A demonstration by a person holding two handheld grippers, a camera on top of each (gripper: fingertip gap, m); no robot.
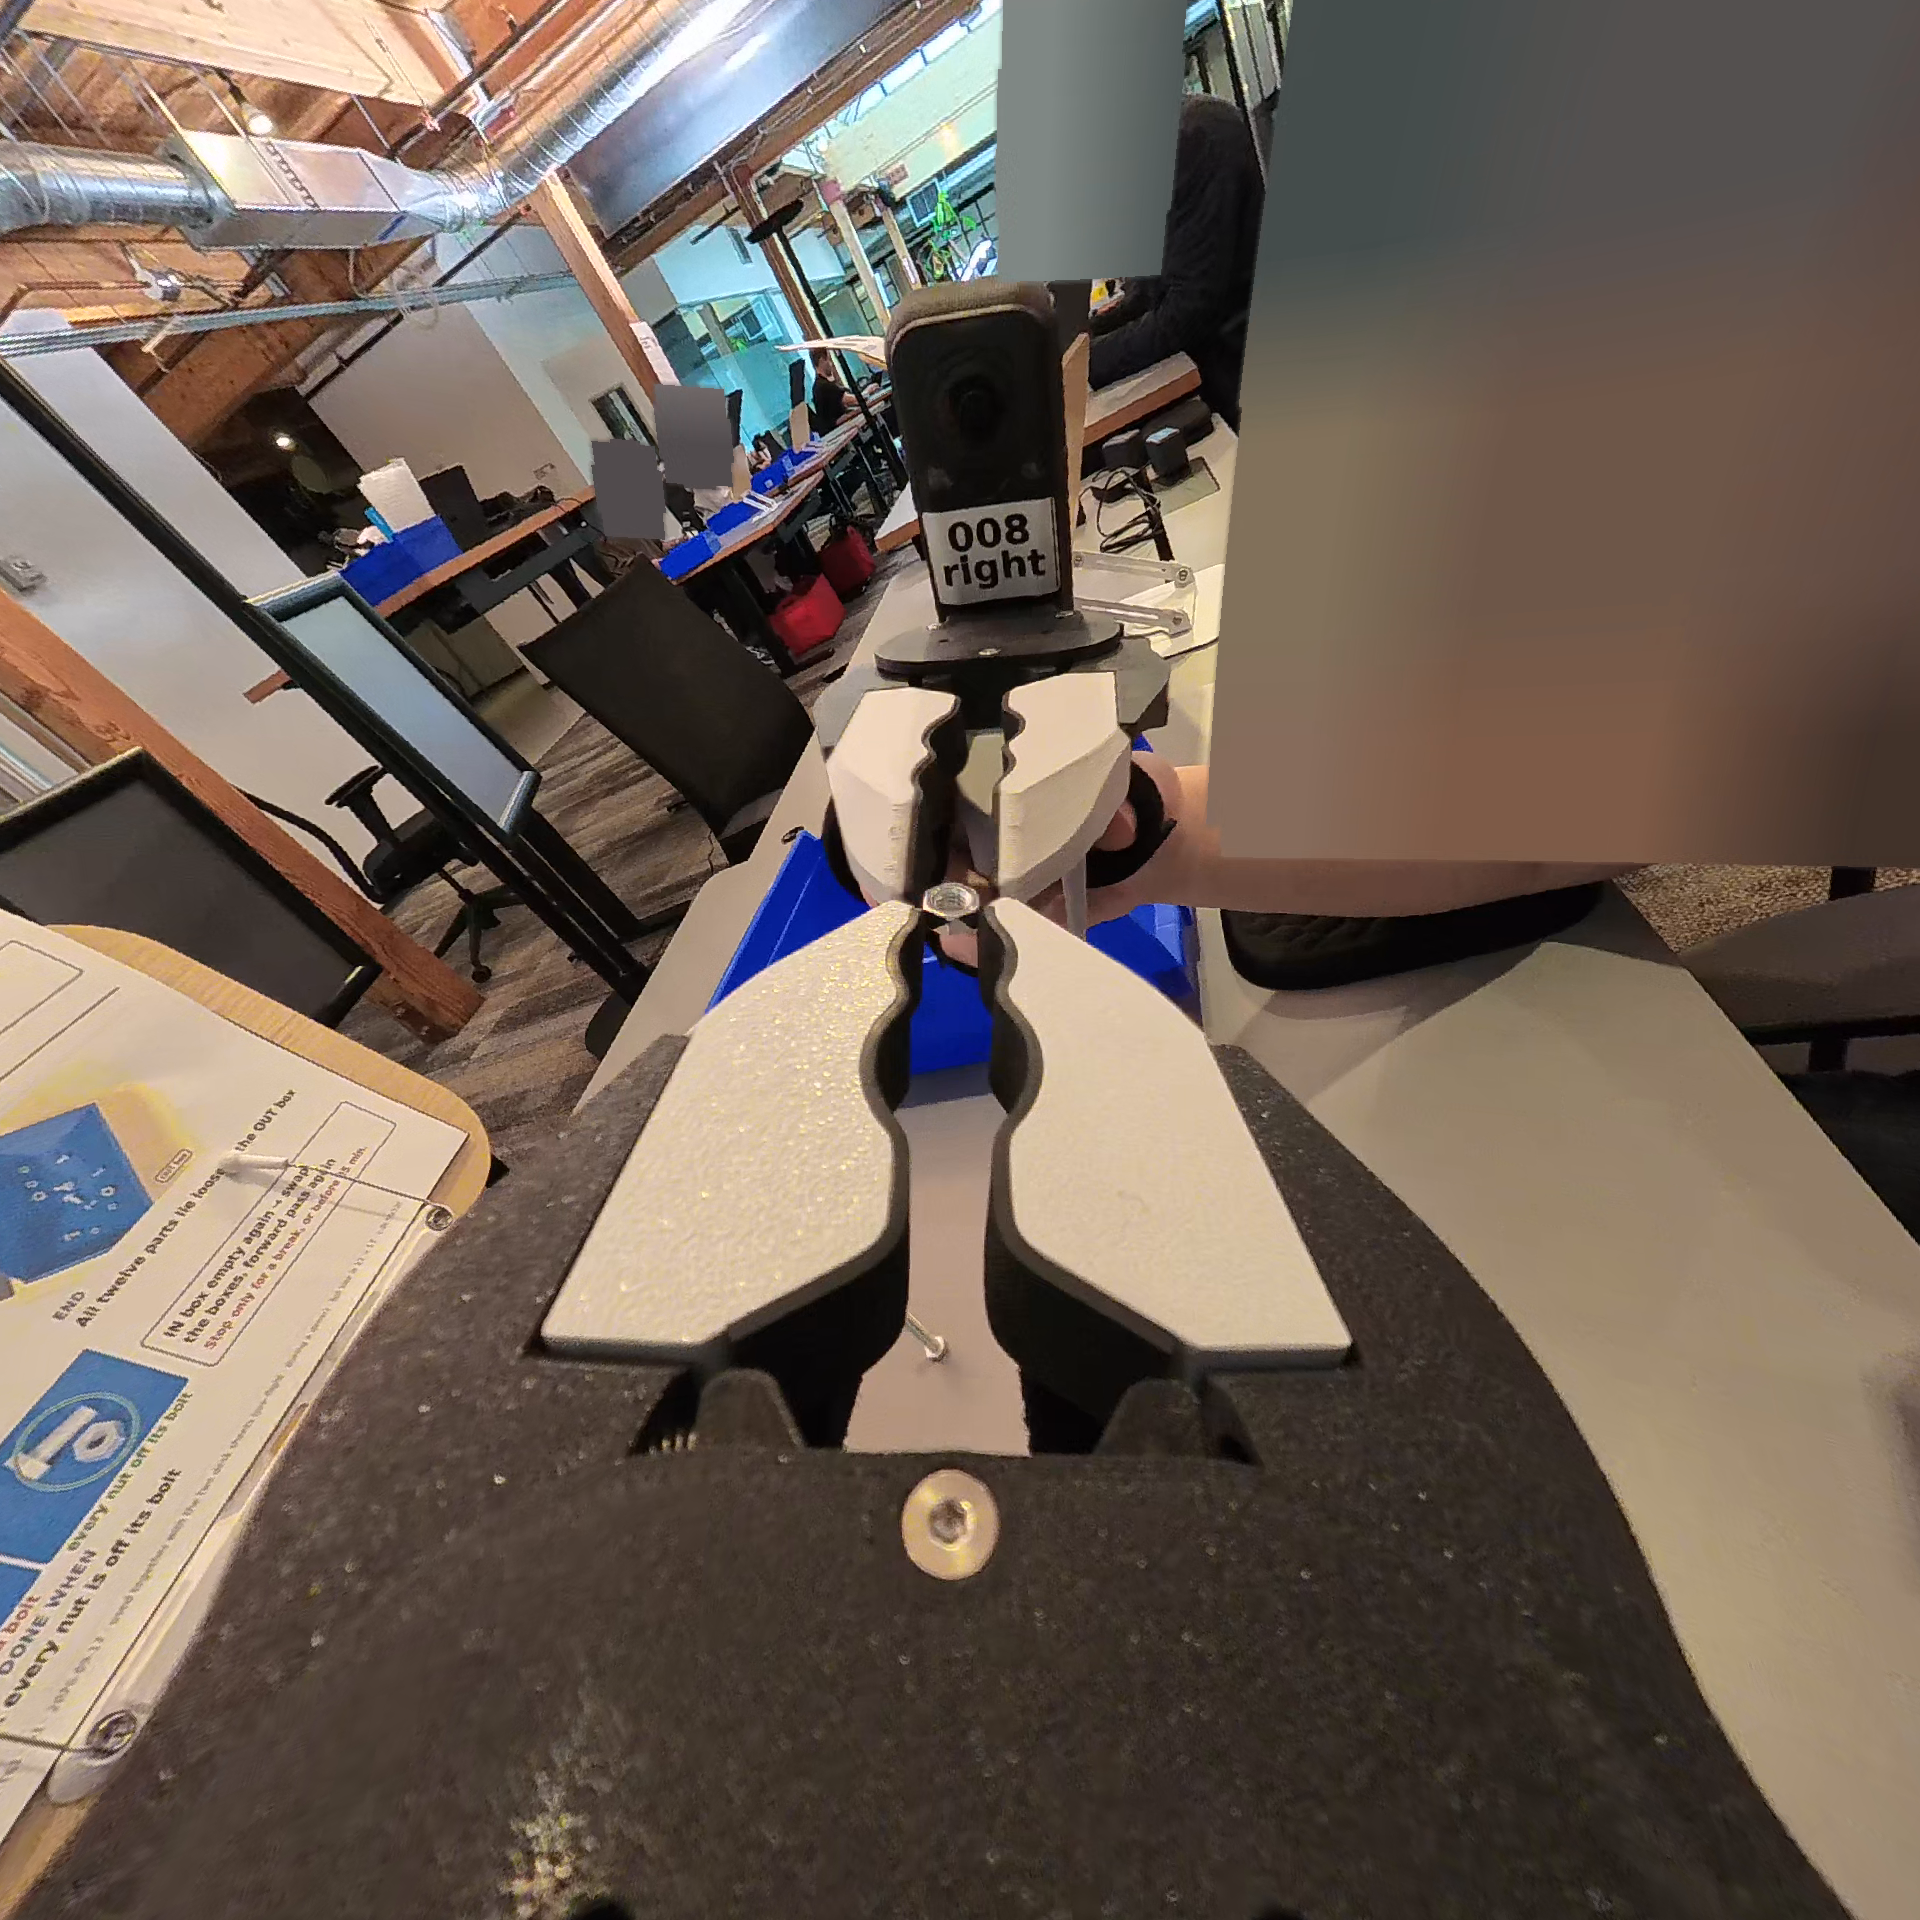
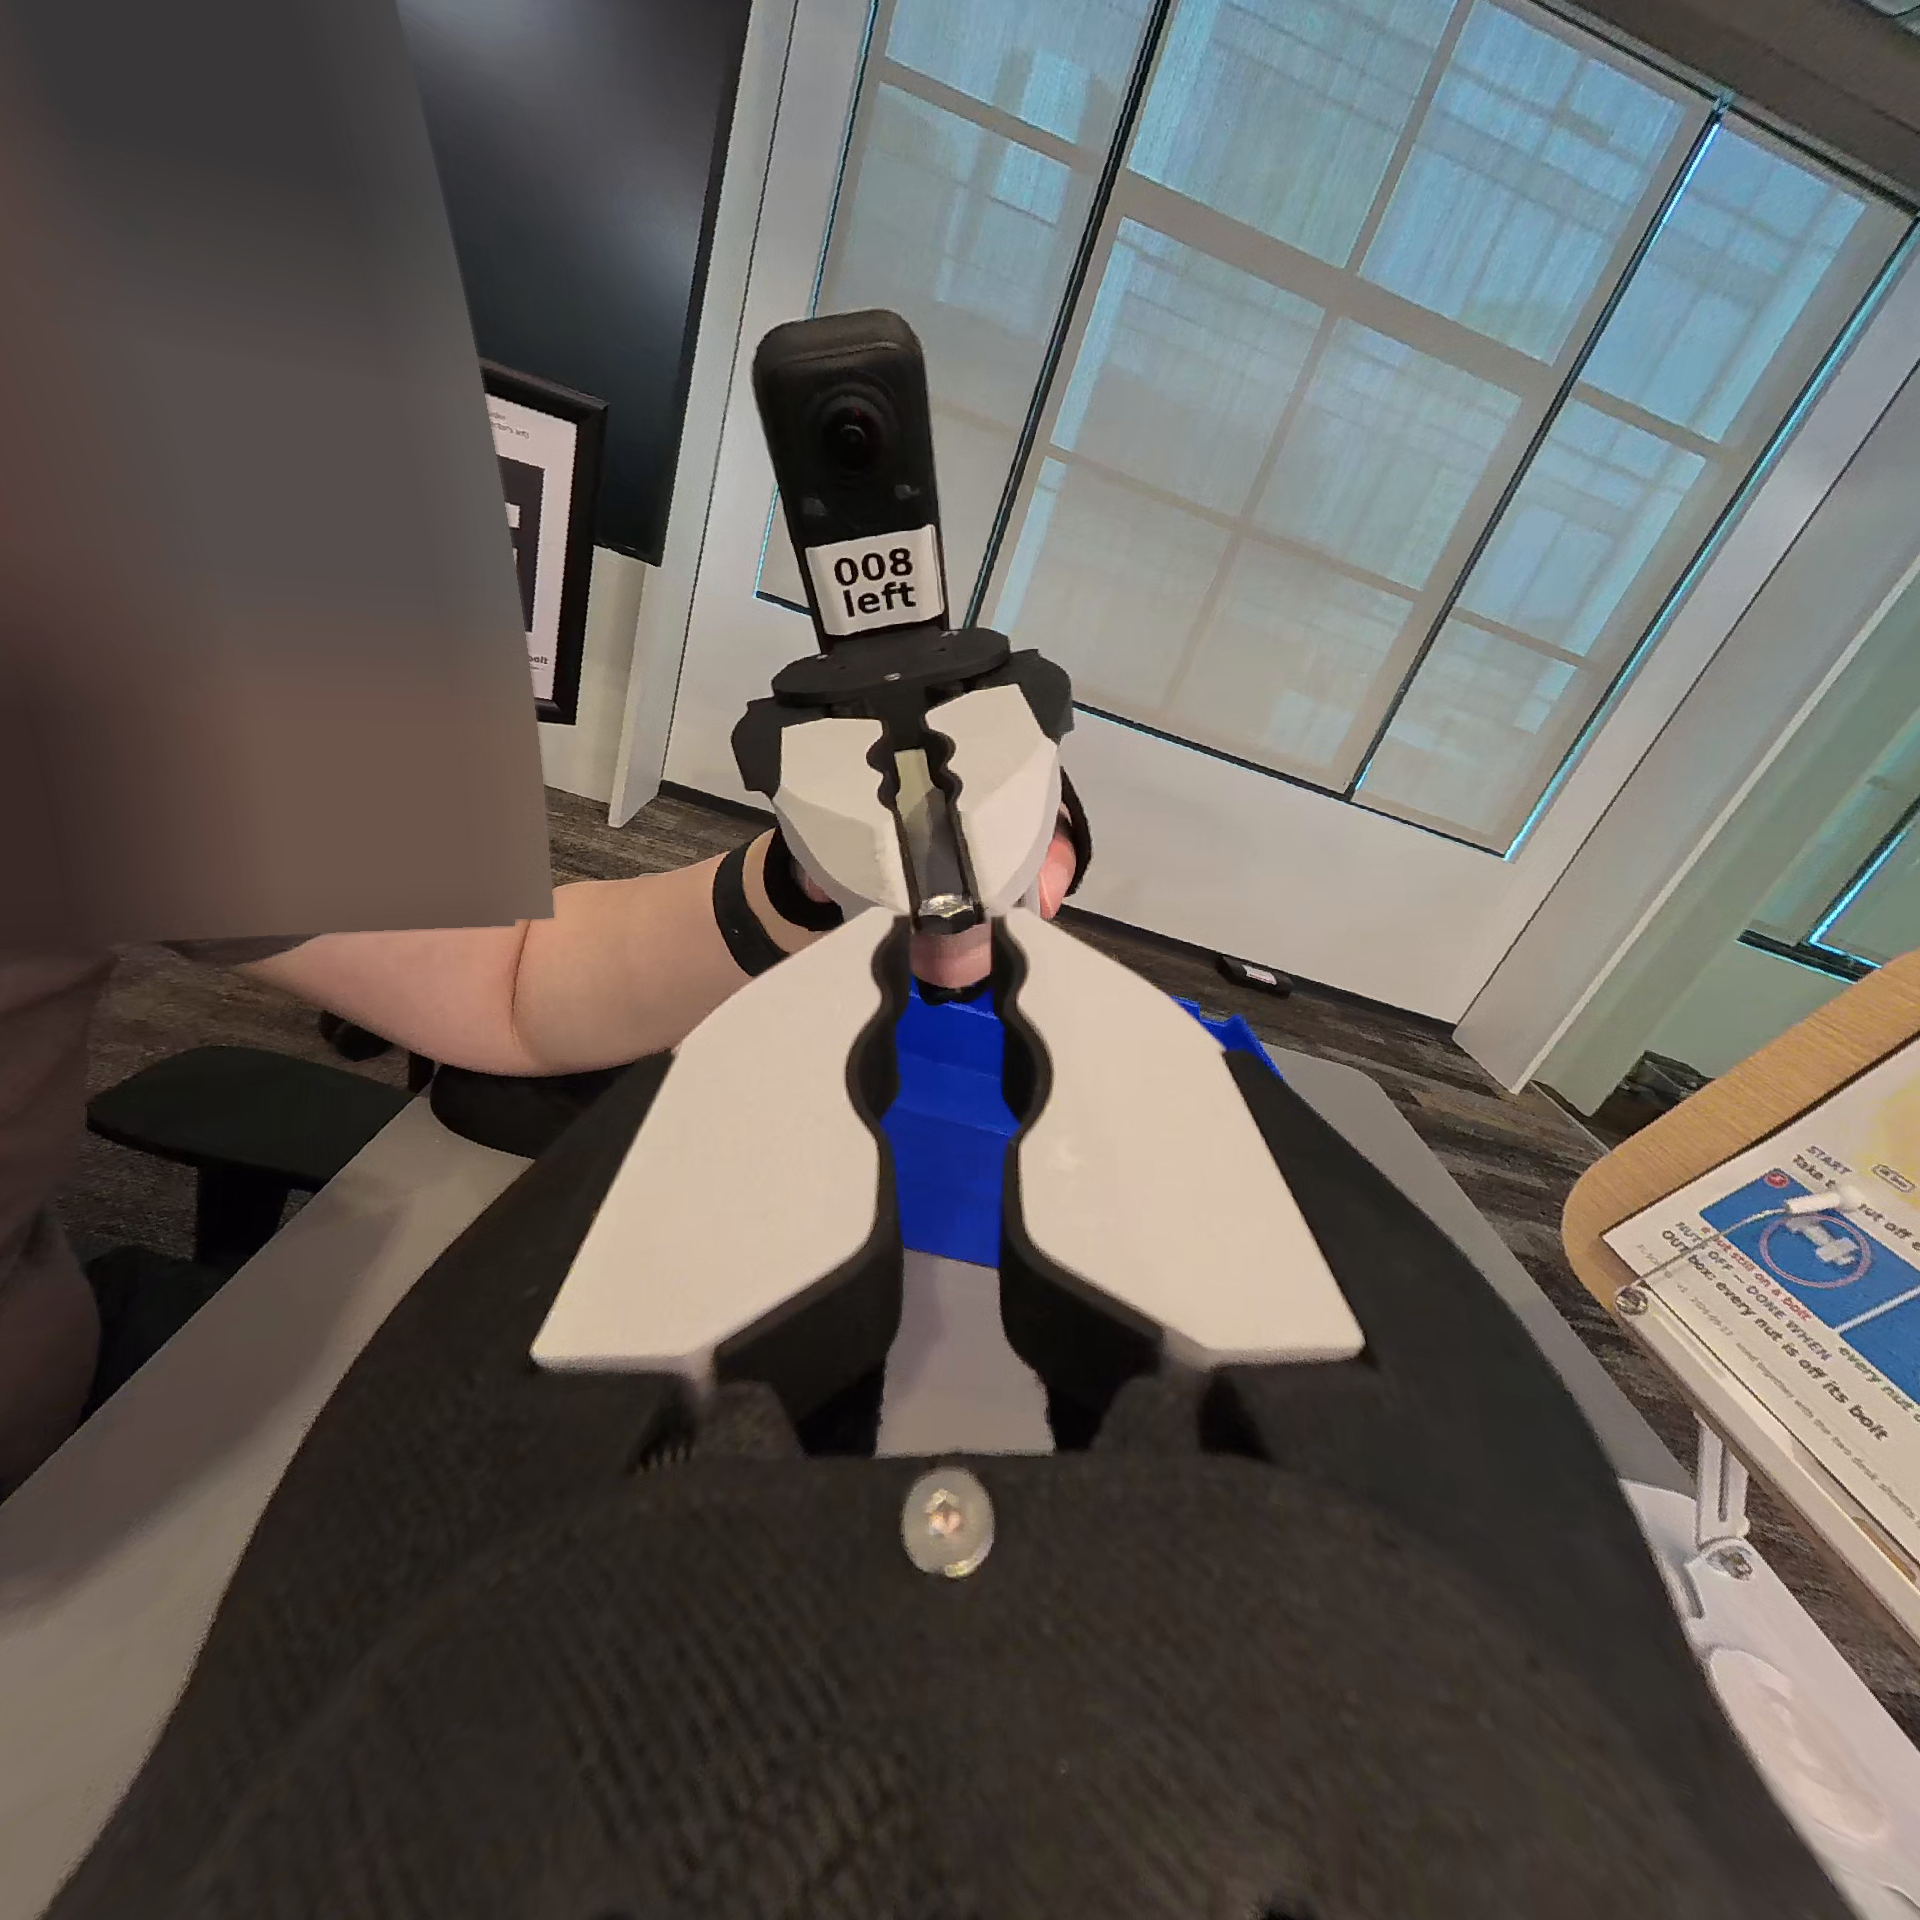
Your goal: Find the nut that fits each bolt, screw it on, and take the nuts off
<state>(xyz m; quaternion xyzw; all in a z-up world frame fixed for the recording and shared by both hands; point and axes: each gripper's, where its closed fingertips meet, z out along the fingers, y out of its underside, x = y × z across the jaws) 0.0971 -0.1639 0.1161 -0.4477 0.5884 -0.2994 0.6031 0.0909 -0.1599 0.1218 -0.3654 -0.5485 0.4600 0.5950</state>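
My left tongs (image 1: 951,914) pinch a small nut (image 1: 952,900) at their tips. Facing them tip to tip, my right tongs (image 2: 943,925) clamp the bolt (image 2: 943,912) by its head. Nut and bolt meet in the air between both tongs, above a blue bin (image 2: 940,1143) on the worktop (image 1: 1455,1039).

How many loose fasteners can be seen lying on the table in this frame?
1: a small screw on the grey table, seen in the gap under the left tongs. The blue bin interior is hidden, so more may exist.
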